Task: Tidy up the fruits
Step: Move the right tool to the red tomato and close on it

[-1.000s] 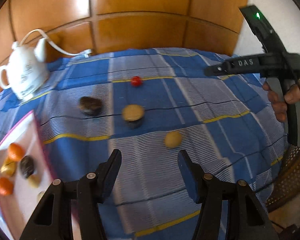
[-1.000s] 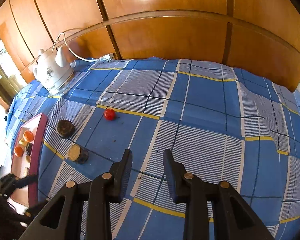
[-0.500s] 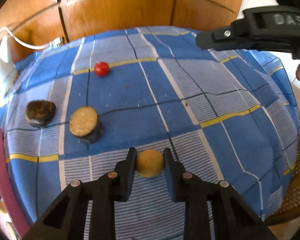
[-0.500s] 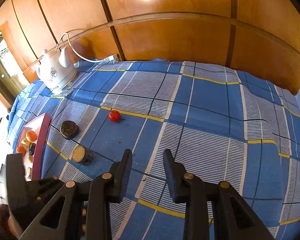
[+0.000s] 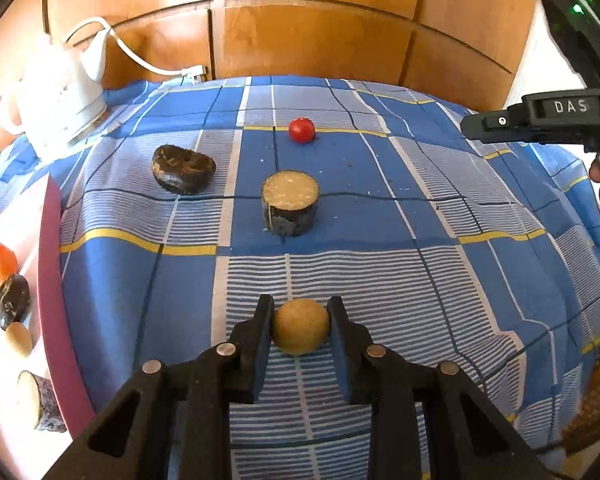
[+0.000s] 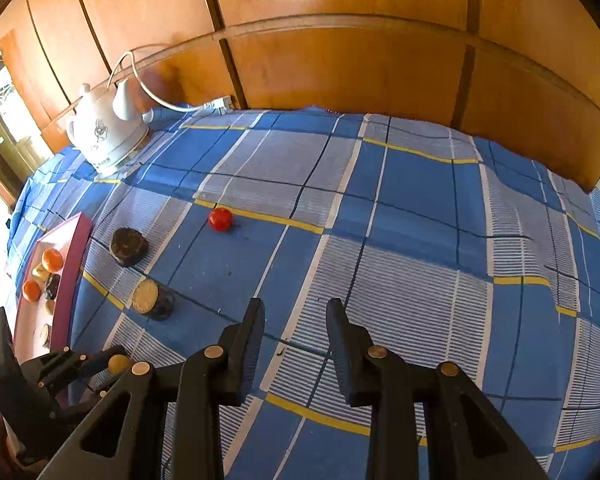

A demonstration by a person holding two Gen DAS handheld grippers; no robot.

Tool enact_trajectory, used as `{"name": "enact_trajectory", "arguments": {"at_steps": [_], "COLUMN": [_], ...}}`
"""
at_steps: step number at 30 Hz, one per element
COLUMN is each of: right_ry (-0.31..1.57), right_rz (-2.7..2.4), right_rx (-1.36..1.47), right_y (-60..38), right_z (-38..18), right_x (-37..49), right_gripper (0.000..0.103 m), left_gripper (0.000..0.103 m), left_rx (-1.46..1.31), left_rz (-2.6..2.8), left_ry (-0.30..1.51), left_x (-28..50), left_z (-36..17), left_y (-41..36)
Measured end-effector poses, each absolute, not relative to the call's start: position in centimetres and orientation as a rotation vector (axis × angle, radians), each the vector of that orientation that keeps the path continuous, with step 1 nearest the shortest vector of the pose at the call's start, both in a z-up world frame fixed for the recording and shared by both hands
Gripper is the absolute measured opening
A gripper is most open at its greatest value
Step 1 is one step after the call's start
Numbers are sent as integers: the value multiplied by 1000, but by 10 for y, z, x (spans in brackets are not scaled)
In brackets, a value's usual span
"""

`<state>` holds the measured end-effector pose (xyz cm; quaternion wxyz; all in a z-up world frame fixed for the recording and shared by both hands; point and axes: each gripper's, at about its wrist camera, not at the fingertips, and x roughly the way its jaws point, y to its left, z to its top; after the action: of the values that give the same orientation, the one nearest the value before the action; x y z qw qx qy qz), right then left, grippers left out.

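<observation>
Your left gripper [image 5: 300, 326] has its jaws pinching the round tan fruit [image 5: 301, 326], pads pressed on both sides, low over the blue plaid cloth [image 5: 380, 272]. Your right gripper [image 6: 295, 322] hangs above bare cloth, jaws a narrow gap apart with nothing between them. Beyond the held fruit stand a dark-skinned cut piece [image 5: 290, 208], a dark brown piece [image 5: 183, 169] and a small red fruit [image 5: 301, 130], each apart. The pink tray [image 5: 54, 280] at left holds orange, dark and pale fruits. A white kettle [image 6: 108, 136] sits at the far corner.
</observation>
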<state>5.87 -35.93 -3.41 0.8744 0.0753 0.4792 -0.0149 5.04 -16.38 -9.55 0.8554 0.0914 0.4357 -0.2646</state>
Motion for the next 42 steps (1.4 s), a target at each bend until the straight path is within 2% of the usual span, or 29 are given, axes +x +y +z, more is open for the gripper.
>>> {"name": "enact_trajectory", "arguments": {"at_steps": [11,38,41,42], "right_ry": [1050,1142,1126,1116], "right_rz": [92,76,63,70], "right_rx": [178,47,37,43], "right_y": [-332,-279,-281,-283], "right_z": [-46,-94,-94,-90], "right_x": [68,208,205,201], "right_gripper": [32,37,26,26], "left_gripper": [29,28,29,29], "left_rx": [196,173,174,174], "left_rz": [-590,-623,-624,-623], "left_ry": [875,843,841,841], "left_x": [47,47,47,46], "left_z": [-97,-100,-100,-100], "left_y": [-160,-156,-156,-156]}}
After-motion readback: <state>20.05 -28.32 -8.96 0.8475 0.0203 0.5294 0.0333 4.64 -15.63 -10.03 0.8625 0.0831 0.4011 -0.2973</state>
